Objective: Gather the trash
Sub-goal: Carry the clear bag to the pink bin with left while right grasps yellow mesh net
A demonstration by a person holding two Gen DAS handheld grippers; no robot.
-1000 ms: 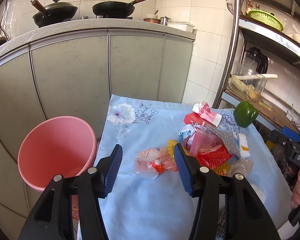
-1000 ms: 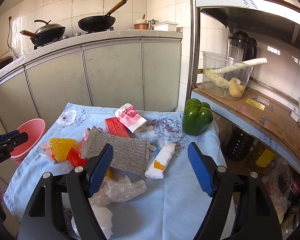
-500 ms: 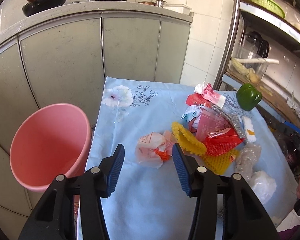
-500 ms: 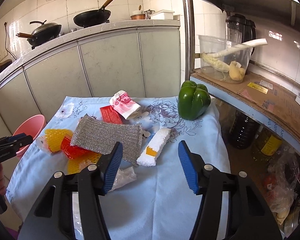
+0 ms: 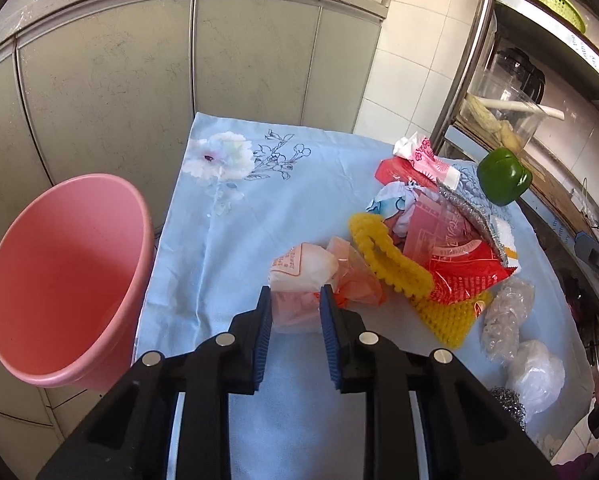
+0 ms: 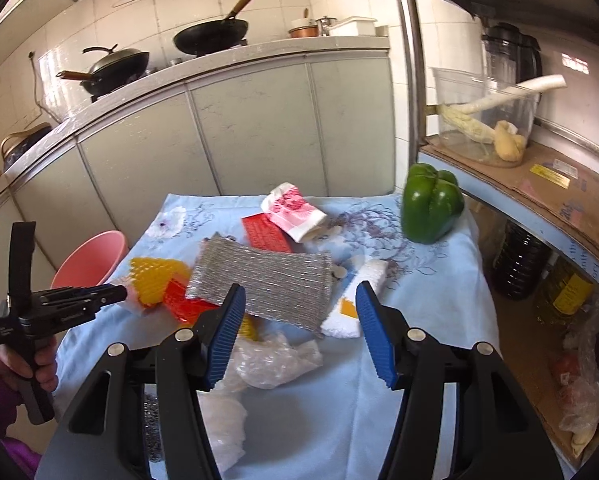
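Trash heaped on a cloth-covered table (image 5: 203, 264) before a run of cabinets (image 5: 139, 60).

To the left of the table, off its edge, a bucket (image 5: 63, 280). On the cloth, a crumpled bag (image 5: 299, 268) nearest the bucket, between the closing jaws of the left gripper (image 5: 295, 308). Right of it, a pile of wrappers (image 5: 451, 248) under a scouring pad (image 6: 267, 280). Behind and right of the pile, a pepper (image 6: 431, 204). On the counter behind, two pans (image 6: 211, 34).
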